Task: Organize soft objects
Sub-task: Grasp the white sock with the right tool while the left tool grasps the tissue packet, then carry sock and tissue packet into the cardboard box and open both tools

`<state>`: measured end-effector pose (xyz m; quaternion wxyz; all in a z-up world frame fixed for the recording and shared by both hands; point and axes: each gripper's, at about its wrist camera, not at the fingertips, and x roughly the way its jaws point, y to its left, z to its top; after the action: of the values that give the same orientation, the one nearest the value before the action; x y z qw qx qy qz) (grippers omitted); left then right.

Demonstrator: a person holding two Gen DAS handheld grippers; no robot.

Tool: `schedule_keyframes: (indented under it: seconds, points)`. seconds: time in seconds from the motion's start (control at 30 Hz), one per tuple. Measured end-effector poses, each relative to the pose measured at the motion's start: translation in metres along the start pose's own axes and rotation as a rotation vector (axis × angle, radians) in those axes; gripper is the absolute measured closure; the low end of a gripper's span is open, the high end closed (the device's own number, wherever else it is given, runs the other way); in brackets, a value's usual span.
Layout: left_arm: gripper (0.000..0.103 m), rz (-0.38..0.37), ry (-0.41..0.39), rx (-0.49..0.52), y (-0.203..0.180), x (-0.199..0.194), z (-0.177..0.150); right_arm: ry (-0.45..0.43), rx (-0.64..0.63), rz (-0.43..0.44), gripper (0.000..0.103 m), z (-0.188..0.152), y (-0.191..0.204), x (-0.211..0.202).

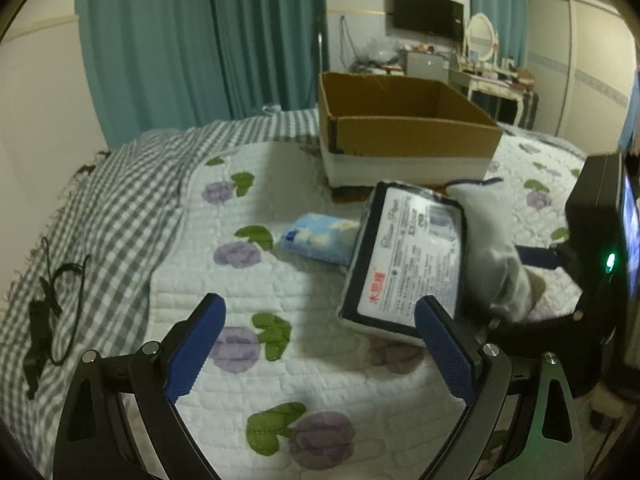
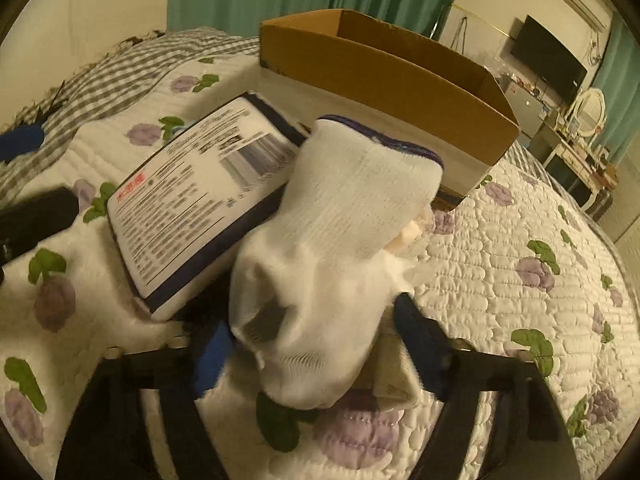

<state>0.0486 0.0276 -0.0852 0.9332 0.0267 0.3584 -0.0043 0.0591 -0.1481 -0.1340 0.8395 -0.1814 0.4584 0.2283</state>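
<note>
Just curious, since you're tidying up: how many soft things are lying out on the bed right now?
3. A white sock is gripped in the right tool; a flat wrapped packet lies beside it; a small blue pack sits left of the packet. The cardboard box may hide more.

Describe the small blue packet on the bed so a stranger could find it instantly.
Start at the open brown cardboard box on the floral quilt. In front of it, left of the dark-edged white-labelled pack, lies the small soft packet. Only it is sky blue with white clouds.
</note>
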Motion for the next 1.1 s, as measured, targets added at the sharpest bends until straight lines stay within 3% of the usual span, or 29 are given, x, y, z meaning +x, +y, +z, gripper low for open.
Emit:
schedule_keyframes:
  seconds: [0.07,0.2,0.37,0.63,0.87,1.03,1.1]
  points:
    - [0.006,-0.005,0.004,0.016,-0.003,0.001,-0.001,-0.014,0.016,0.026,0.046,0.003,-0.005,-0.006]
    - [0.006,-0.045,0.002,0.045,-0.008,0.004,-0.004,-0.082,0.028,0.042,0.049,0.014,-0.011,-0.03]
    - [0.006,-0.178,0.046,0.067,-0.018,0.016,-0.007,-0.131,0.064,0.044,0.049,0.024,-0.022,-0.051]
    - [0.006,-0.177,0.108,0.063,-0.031,0.051,-0.009,-0.115,0.155,0.047,0.049,0.025,-0.044,-0.053]
    - [0.006,-0.156,0.107,0.148,-0.051,0.069,-0.008,-0.119,0.154,0.045,0.049,0.025,-0.044,-0.058]
    - [0.033,-0.159,0.086,0.167,-0.056,0.067,-0.011,-0.117,0.16,0.05,0.049,0.023,-0.045,-0.06]
    - [0.036,-0.153,0.074,0.178,-0.054,0.066,-0.01,-0.121,0.164,0.051,0.049,0.02,-0.047,-0.063]
